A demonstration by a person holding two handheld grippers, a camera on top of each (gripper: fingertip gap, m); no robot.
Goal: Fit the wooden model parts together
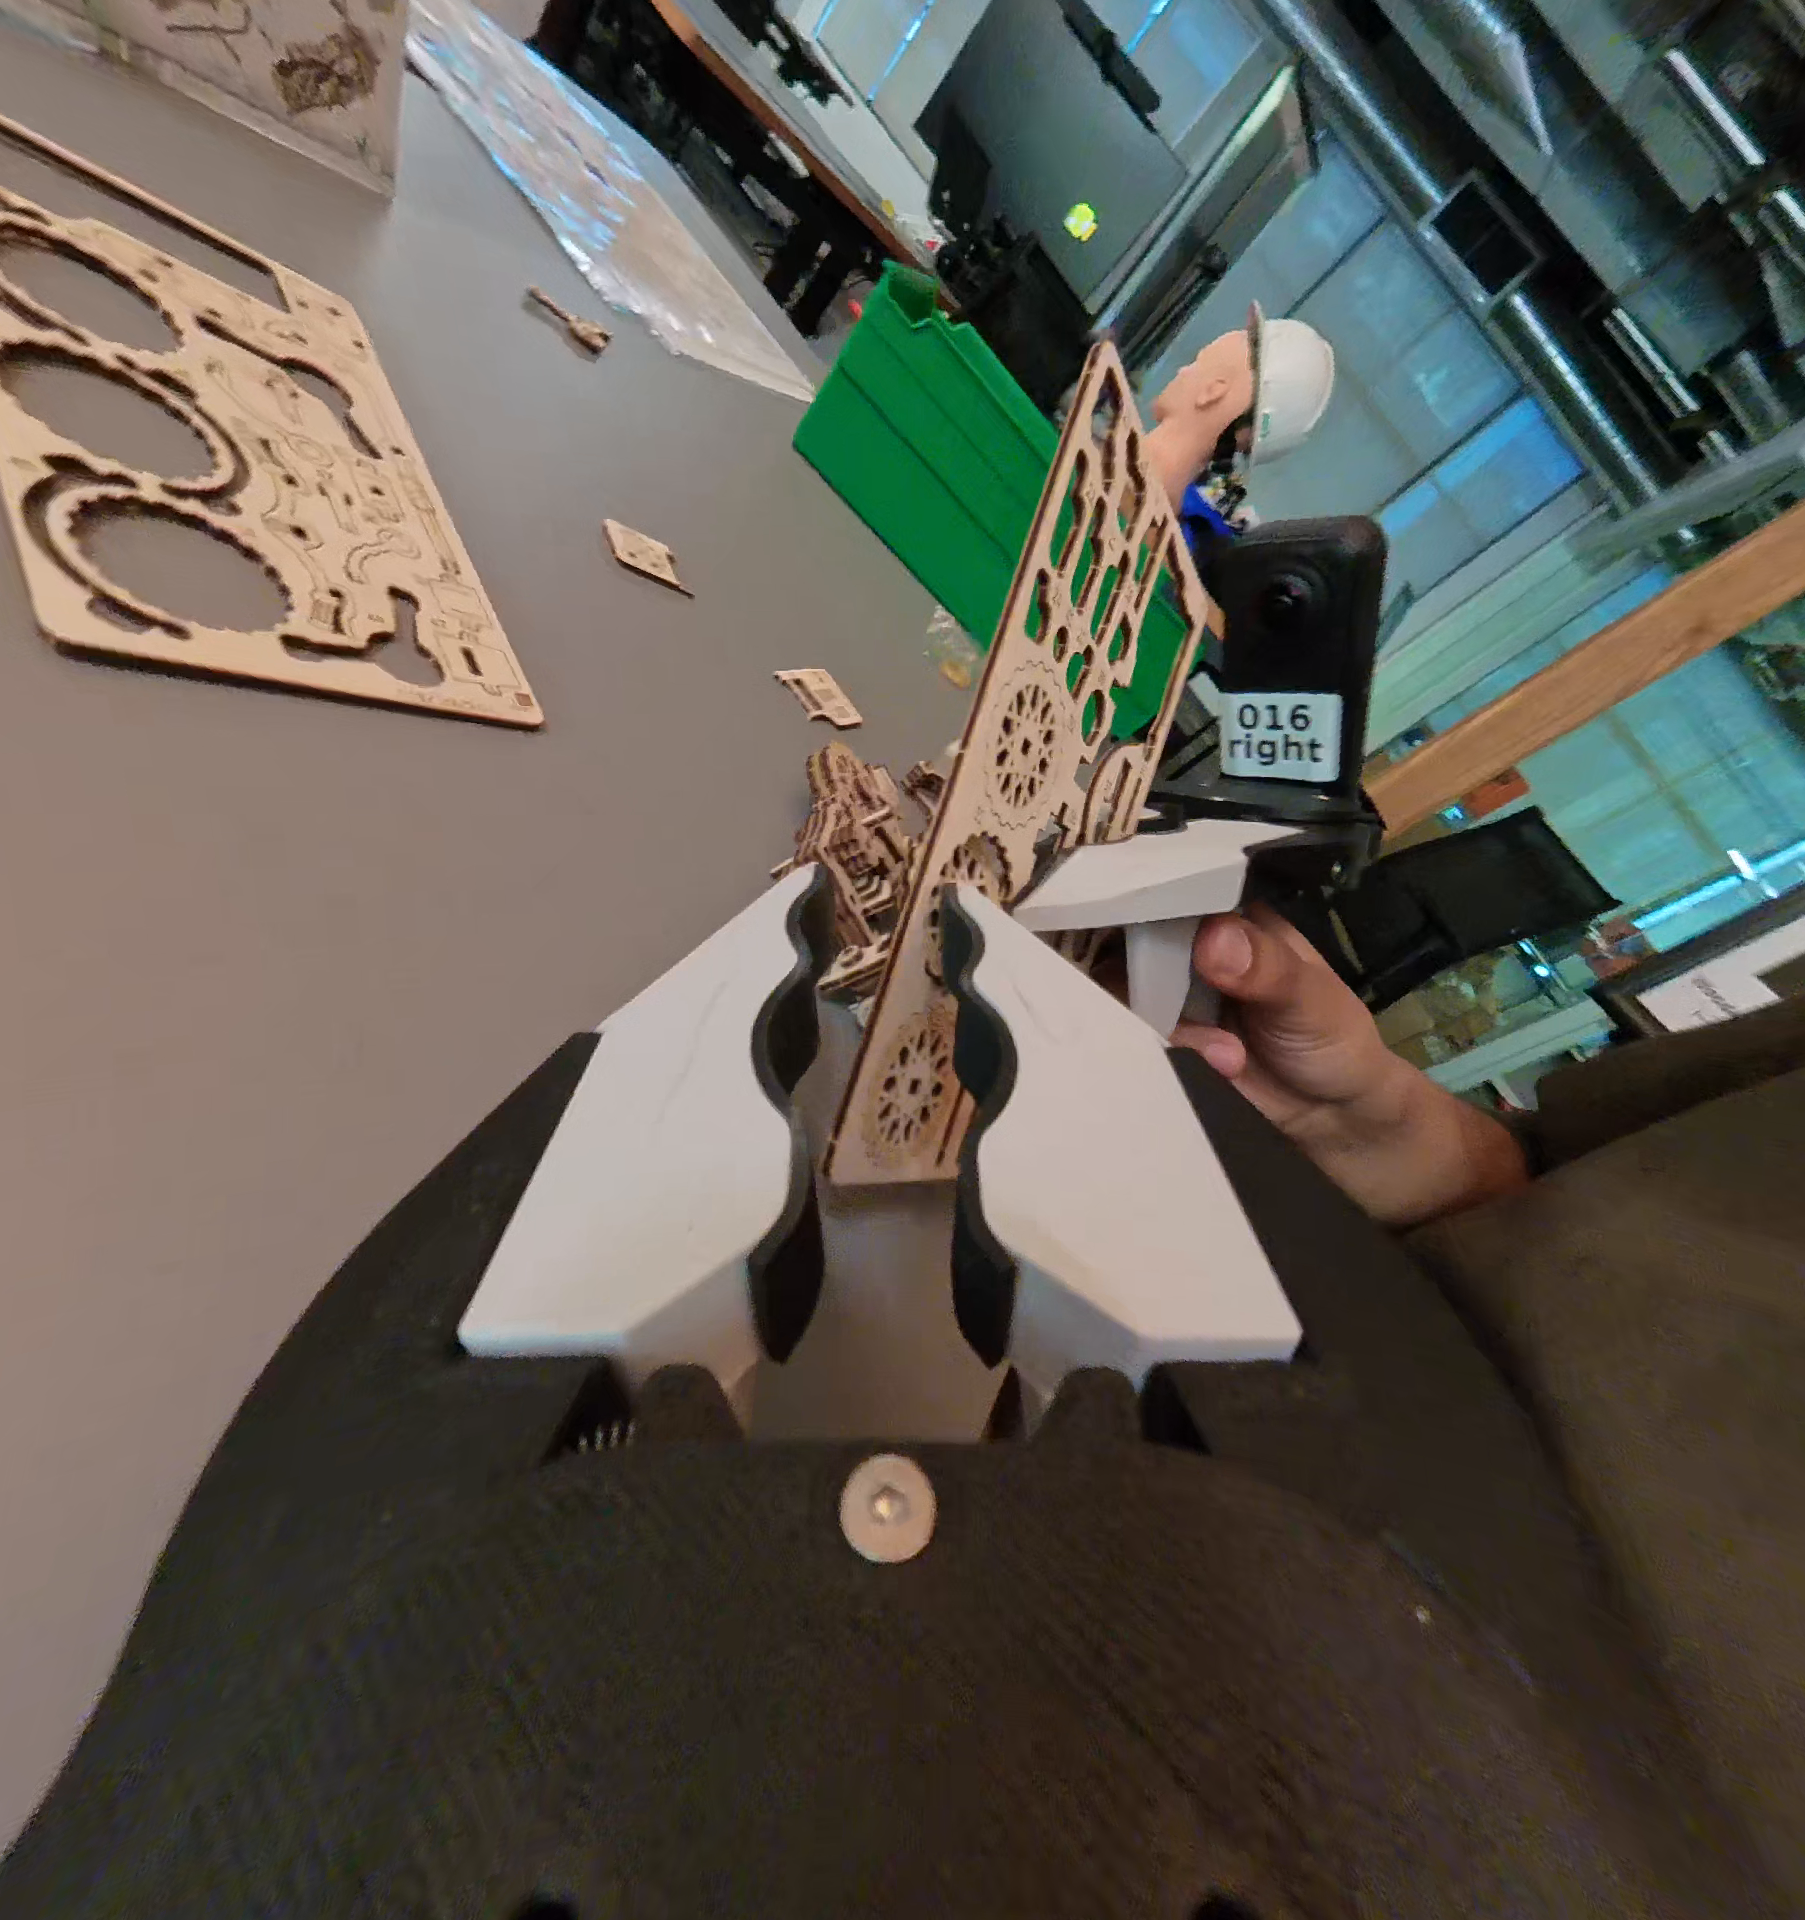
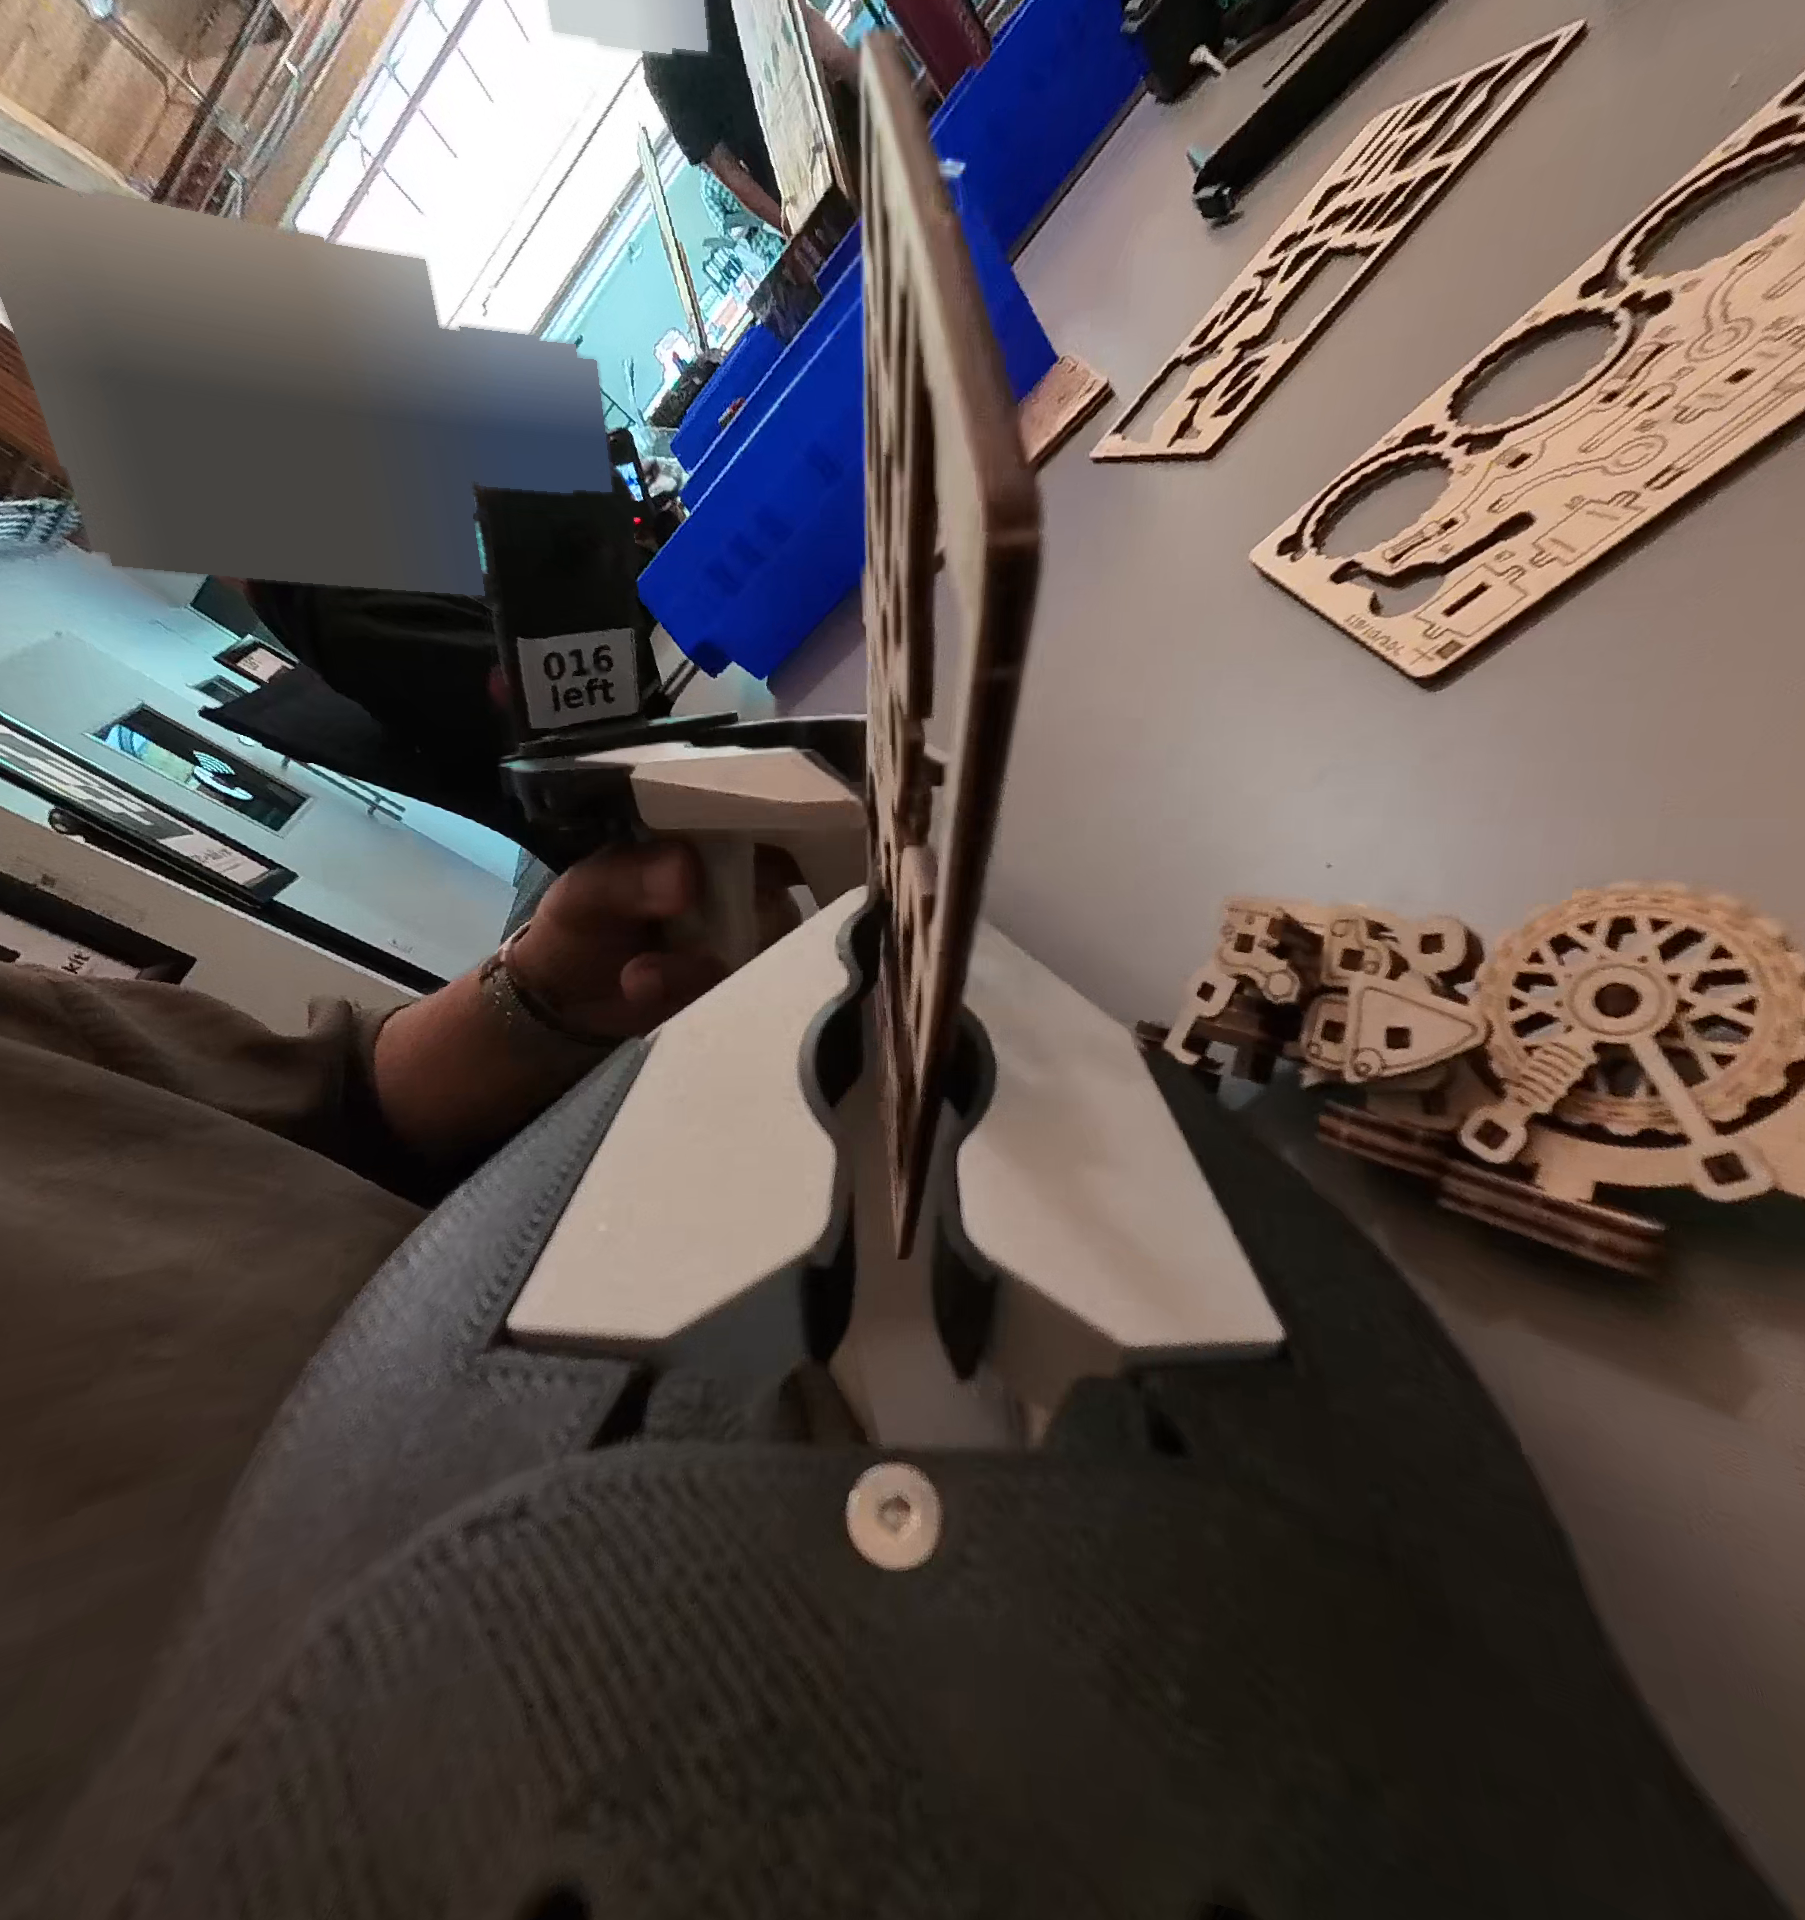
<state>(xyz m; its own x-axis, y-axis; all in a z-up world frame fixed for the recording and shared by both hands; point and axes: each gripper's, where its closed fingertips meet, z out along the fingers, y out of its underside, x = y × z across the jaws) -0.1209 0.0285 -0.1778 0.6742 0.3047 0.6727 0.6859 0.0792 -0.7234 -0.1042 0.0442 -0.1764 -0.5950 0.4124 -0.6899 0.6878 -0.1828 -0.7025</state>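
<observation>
A thin wooden parts sheet (image 1: 1085, 623) with cut-out gears stands on edge above the grey table (image 1: 358, 935). My left gripper (image 1: 882, 894) holds its lower end: the sheet lies against the right pad, with a small gap at the left fingertip. My right gripper (image 2: 919, 935) is shut on the same sheet (image 2: 939, 520), seen almost edge-on. Each gripper shows in the other's view, the right one (image 1: 1116, 883) and the left one (image 2: 825, 790), on opposite sides of the sheet. A partly built wooden model (image 2: 1604, 1039) with a spoked wheel sits on the table behind the sheet (image 1: 856, 831).
A used sheet with large round holes (image 1: 212, 436) lies flat on the table, beside a second empty frame (image 2: 1345, 239). Small loose pieces (image 1: 643, 551) lie nearby. A green bin (image 1: 929, 457) and a blue bin (image 2: 825, 416) stand at the table's edges.
</observation>
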